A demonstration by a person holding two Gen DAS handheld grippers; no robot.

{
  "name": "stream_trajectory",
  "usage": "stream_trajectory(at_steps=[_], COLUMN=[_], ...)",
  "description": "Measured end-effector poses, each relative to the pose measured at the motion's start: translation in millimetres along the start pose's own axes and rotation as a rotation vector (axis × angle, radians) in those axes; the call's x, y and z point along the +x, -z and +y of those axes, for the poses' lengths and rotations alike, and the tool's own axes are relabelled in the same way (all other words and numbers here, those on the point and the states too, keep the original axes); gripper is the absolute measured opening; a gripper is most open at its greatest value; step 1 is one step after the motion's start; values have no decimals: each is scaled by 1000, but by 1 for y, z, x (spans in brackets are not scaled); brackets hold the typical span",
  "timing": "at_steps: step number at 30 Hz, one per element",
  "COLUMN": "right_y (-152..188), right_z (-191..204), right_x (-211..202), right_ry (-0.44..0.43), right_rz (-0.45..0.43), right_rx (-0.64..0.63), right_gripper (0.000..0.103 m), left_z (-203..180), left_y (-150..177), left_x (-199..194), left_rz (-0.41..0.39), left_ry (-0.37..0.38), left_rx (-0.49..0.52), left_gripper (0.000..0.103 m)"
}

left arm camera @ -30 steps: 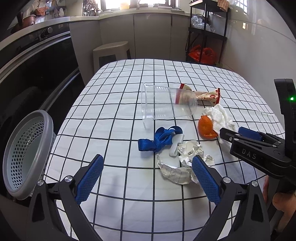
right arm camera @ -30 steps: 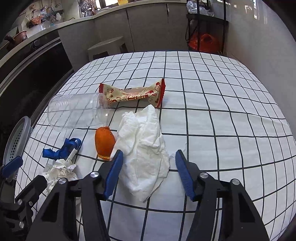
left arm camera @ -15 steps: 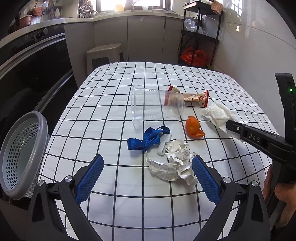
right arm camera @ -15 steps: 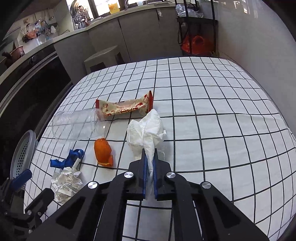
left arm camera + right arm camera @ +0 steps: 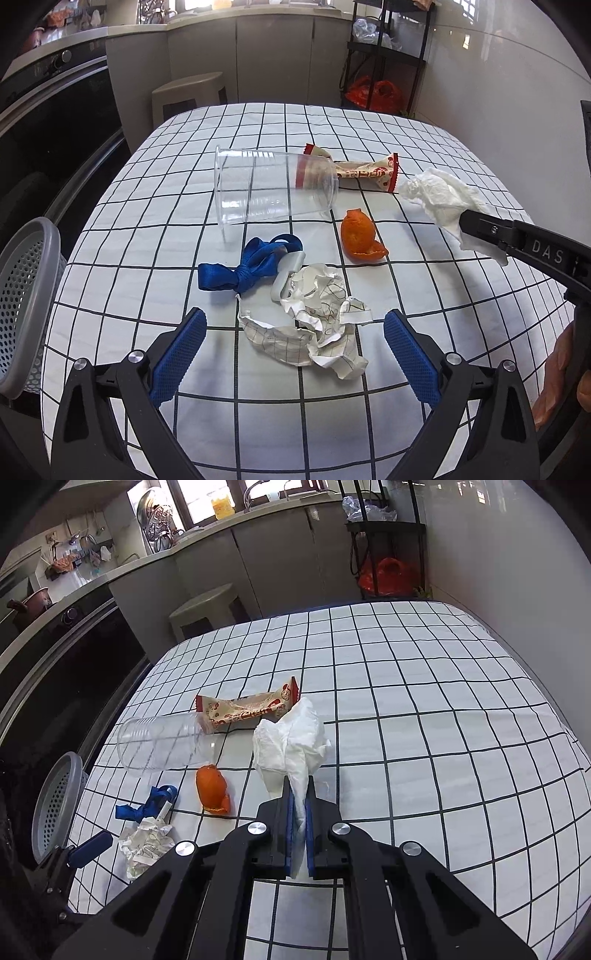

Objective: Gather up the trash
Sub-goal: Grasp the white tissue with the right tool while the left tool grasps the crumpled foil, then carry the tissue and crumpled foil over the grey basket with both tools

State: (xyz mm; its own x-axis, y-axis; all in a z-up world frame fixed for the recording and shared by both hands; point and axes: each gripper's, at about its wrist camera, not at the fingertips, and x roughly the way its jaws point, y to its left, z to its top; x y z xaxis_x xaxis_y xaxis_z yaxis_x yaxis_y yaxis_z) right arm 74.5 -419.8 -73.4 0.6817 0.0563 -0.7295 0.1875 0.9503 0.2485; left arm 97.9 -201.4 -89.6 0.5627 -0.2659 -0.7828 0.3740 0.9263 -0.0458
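Note:
My right gripper [image 5: 299,812] is shut on a white tissue [image 5: 291,738], lifted off the checked tablecloth [image 5: 424,709]; the left wrist view shows the same tissue [image 5: 439,201] hanging from the right gripper [image 5: 469,225]. My left gripper [image 5: 293,347] stands open just above a crumpled checked paper [image 5: 317,317]. Beyond it lie a blue ribbon [image 5: 251,267], an orange peel [image 5: 358,236], a clear plastic cup [image 5: 273,186] on its side and a red-and-cream snack wrapper [image 5: 369,171].
A grey perforated bin [image 5: 22,299] hangs off the table's left edge. A stool [image 5: 188,92] and cabinets stand beyond the far edge, a black shelf rack [image 5: 388,55] with a red bag at the back right. A hand [image 5: 565,376] shows at the right.
The right gripper closed on the tissue and raised it off the cloth. The left gripper came forward and lower, closer to the crumpled paper.

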Motion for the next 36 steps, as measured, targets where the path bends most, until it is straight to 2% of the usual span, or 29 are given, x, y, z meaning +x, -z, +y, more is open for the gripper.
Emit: stream_trajectory(at_steps=[1,3,5,6,10,16,24,29,36], right_y=[0,1,1,1,2,4,11,16,28], right_z=[-1,-3,-3,-4,-4,-4,3,19,68], right_x=[-1,-2,-1,-1,-3,-11,-36,-51,-69], right_ry=[1,0,-1,-1,-3,-17,-44,-74,-140], right_rz=[-1,0,2,3,3,-10,-46,-67,-97], right_rx=[0,1,1,1,-3,0,10,5,-26], right_gripper=[6,6,6,6,6,6,6,6,6], left_z=[-1,-2,-2,-2,-2,3,19,44,98], left_y=[0,0,1,2,4,4,1,6,13], left_x=[2,6,9,10,8,-5,-47,-78,-117], left_rz=[3,15,33,37,41,20,-55,-95,-134], left_ry=[1,5,15,18,34,36,11,-19,-98], left_rx=[0,1,0,-3,-3,1,22,15,-6], left_gripper=[92,80,64,64,46,44,44,44,44])
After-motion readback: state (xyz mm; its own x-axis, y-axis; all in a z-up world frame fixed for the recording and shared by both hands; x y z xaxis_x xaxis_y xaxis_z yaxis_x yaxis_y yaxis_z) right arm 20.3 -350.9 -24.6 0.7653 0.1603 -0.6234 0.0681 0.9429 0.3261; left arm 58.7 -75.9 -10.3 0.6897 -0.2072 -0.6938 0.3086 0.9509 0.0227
